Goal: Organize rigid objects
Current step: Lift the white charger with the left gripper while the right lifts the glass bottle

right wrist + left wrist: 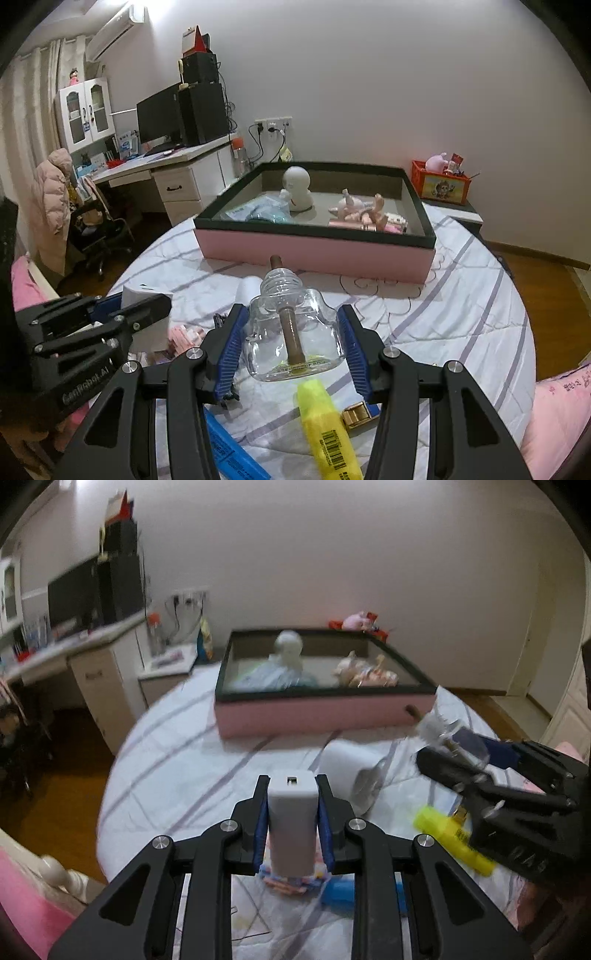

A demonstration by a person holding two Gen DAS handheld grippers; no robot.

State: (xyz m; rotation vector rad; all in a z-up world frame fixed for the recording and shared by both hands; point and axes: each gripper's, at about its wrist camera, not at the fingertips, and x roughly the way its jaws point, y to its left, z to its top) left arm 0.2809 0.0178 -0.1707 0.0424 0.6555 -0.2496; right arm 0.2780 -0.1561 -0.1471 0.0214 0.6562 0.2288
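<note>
Right wrist view, box (314,254): it lay ahead on the bed, open-topped, my likely drop spot.
Bottle (293,332): my right gripper (291,339) clamped it, lifted for carrying.
Charger (293,823): my left gripper (293,812) pinched it upright.

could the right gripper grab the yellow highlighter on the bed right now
Probably not as things stand. The right gripper is shut on the clear glass bottle, so its fingers are taken. The yellow highlighter lies bare on the quilt just below it, with nothing on top.
</note>
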